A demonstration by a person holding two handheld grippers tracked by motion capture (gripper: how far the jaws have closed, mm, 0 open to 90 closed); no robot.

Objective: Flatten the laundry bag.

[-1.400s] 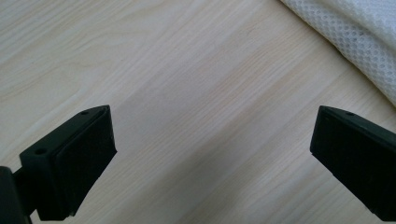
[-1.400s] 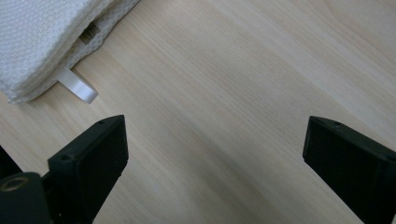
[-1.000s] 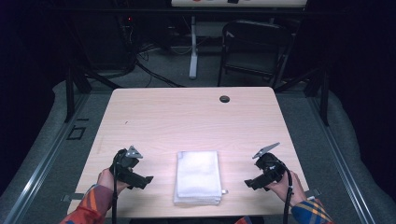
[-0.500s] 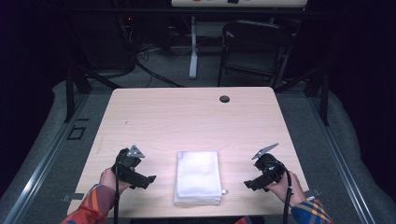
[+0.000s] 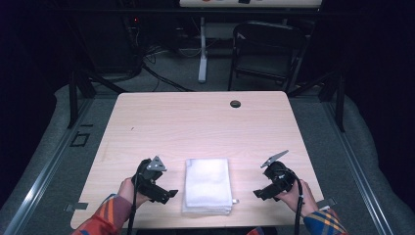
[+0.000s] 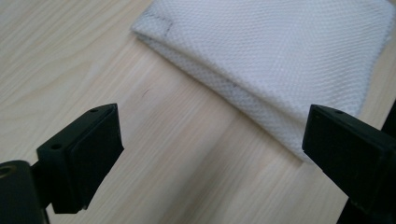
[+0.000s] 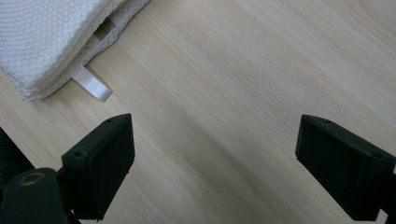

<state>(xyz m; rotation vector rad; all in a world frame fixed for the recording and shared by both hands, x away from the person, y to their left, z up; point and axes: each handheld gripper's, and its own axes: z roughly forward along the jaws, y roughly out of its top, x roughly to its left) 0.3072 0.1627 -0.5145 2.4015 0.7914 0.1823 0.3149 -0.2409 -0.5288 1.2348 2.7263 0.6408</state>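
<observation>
— What's the room like from where you sit?

— Dark all round; I see a chair and cables on the floor beyond a pale wooden tabletop. A folded white towel lies at the near edge, about midway between my two tools.

— And the left hand-held gripper?

— Just left of the towel, not touching it. Its jaws stand wide and have just been closing a little, nothing between them but bare wood, the towel's edge right ahead.

— The right hand-held gripper?

— Right of the towel, a little apart. Jaws spread wide, holding nothing; the towel's small tag lies ahead of it.
</observation>
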